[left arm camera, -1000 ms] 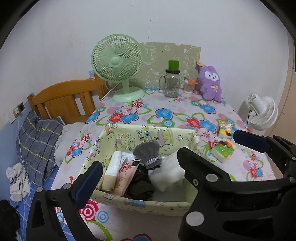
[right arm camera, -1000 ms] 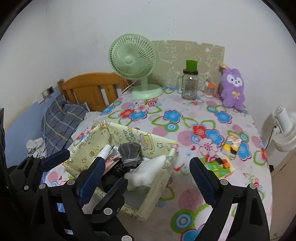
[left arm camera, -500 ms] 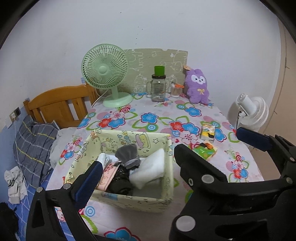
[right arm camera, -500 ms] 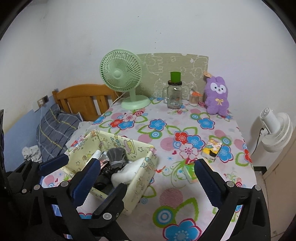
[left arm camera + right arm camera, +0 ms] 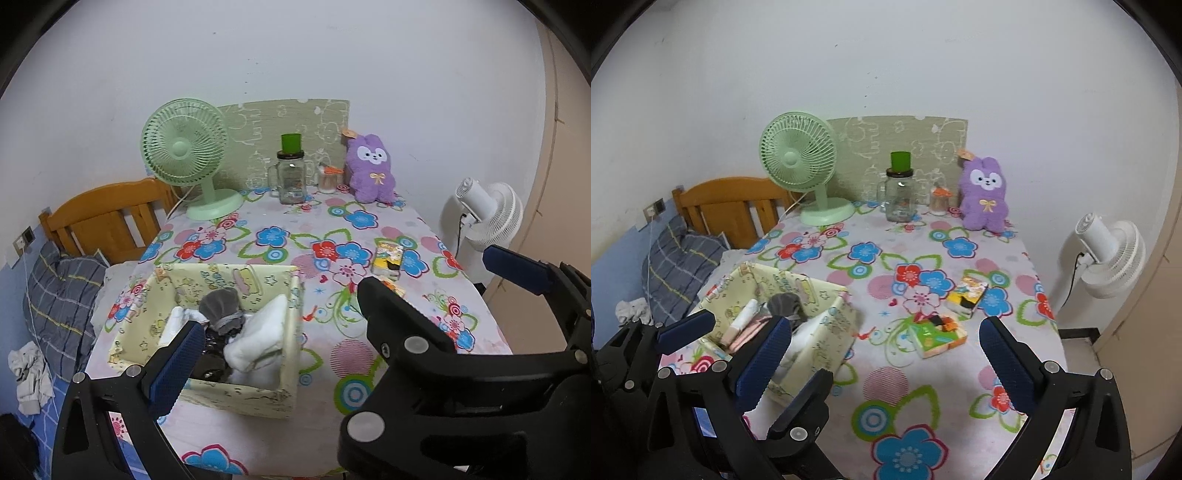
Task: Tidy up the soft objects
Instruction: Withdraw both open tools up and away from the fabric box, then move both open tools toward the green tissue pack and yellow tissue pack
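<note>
Both grippers are being drawn back and up from the fabric basket (image 5: 288,325), so more of the flowered desk (image 5: 886,376) is being revealed; packing is judged nearly finished. Left gripper (image 5: 343,325) and right gripper (image 5: 882,354) are being held wide apart, empty. Inside the basket, a grey pouch (image 5: 221,306) and white cloth (image 5: 262,332) are being kept bunched, slightly overflowing.

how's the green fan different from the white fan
The green fan stands on the flowered table, while the white fan stands off the table, beside its right edge. The green fan's grille faces the camera; the white fan is turned away, showing the back of its motor housing. The green fan is mint green, the white fan plain white. Both have round cages and trailing cords.
</note>
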The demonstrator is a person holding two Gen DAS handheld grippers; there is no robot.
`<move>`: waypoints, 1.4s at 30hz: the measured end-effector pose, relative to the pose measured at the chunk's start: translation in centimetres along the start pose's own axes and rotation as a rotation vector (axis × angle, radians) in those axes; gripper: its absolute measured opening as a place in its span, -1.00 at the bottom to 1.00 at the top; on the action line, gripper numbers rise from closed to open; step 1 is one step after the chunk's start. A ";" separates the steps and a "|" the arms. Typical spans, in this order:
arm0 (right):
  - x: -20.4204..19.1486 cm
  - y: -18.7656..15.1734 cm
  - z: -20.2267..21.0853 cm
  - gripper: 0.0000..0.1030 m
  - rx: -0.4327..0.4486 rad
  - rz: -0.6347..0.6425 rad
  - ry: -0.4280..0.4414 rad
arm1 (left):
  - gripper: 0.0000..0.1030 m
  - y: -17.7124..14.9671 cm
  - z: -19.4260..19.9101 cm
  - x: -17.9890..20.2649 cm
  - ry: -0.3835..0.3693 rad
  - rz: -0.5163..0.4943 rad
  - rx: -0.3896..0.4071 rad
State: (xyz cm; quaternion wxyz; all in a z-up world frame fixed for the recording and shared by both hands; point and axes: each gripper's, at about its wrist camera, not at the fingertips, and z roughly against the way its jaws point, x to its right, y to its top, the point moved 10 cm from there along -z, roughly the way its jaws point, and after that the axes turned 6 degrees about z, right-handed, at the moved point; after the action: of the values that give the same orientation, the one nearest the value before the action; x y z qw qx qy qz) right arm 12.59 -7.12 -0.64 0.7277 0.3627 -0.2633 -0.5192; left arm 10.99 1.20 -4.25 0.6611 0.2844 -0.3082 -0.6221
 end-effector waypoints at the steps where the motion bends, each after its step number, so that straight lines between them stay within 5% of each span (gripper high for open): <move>1: 0.3 -0.1 0.1 1.00 0.001 -0.001 -0.004 | 0.99 -0.1 -0.1 0.4 -0.006 -0.006 -0.002; 23: 8.0 -4.6 -0.5 1.00 -0.026 -0.070 -0.134 | 0.99 -2.4 -3.6 6.8 -0.047 -0.052 -0.052; 42: 11.6 -8.0 -4.8 1.00 -0.118 -0.100 -0.123 | 0.92 -4.5 -7.9 11.6 -0.154 -0.088 -0.119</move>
State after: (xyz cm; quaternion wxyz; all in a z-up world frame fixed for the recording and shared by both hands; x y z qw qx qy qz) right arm 15.46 -18.42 -9.89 0.7034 0.2995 -0.2579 -0.5908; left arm 14.56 -10.71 -12.15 0.6233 0.2092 -0.3081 -0.6876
